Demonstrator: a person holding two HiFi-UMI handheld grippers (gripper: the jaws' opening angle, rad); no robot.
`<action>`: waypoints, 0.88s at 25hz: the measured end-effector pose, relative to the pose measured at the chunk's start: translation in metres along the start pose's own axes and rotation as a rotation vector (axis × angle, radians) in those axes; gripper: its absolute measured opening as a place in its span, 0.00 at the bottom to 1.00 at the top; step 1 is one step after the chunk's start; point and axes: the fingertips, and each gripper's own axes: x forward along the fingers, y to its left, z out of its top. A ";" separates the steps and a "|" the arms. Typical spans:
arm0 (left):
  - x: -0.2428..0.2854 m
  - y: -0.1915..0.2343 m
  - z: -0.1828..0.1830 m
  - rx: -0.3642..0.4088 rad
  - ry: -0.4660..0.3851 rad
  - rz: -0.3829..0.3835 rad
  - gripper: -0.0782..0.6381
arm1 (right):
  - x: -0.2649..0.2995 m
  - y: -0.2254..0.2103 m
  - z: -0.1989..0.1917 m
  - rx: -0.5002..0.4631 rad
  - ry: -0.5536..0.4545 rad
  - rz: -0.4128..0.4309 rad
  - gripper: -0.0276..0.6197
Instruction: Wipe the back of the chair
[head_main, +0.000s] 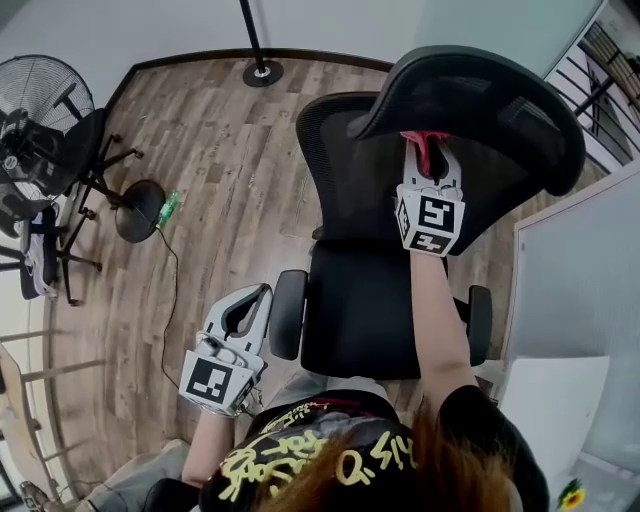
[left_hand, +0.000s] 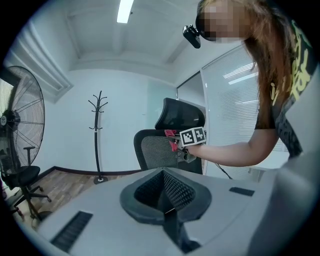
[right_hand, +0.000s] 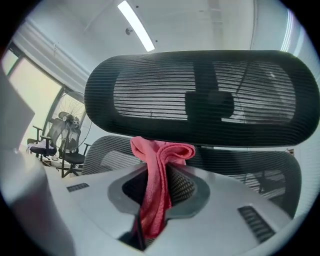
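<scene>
1. Our right claw (head_main: 427, 160) is clamped on a folded pink-red cloth (right_hand: 158, 167). The cloth's bunched end sticks out past the tips.
2. The office chair faces us. The cloth is up against the front of its back, at the top of the mesh backrest (head_main: 335, 165) and just under the overhanging headrest (head_main: 490, 100). We cannot tell whether the cloth actually presses on the mesh.
3. Our left claw (head_main: 250, 300) hangs low beside the chair's armrest (head_main: 288, 314), well apart from the cloth. Its jaws are together with nothing between them.
4. We judge the wipe to be at or near its start, up at the top of the back.
5. Next we need the cloth pressed flat to the mesh and drawn across and down in even strokes. The left claw could steady the chair so it doesn't swivel.
</scene>
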 end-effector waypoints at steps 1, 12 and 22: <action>0.000 0.001 0.000 -0.001 -0.002 0.001 0.10 | 0.002 0.006 0.001 0.001 -0.002 0.010 0.14; -0.004 0.012 0.000 0.001 -0.012 0.013 0.10 | 0.015 0.046 0.010 0.033 -0.019 0.053 0.14; -0.010 0.022 0.001 -0.002 -0.013 0.026 0.10 | 0.025 0.087 0.022 0.036 -0.038 0.118 0.14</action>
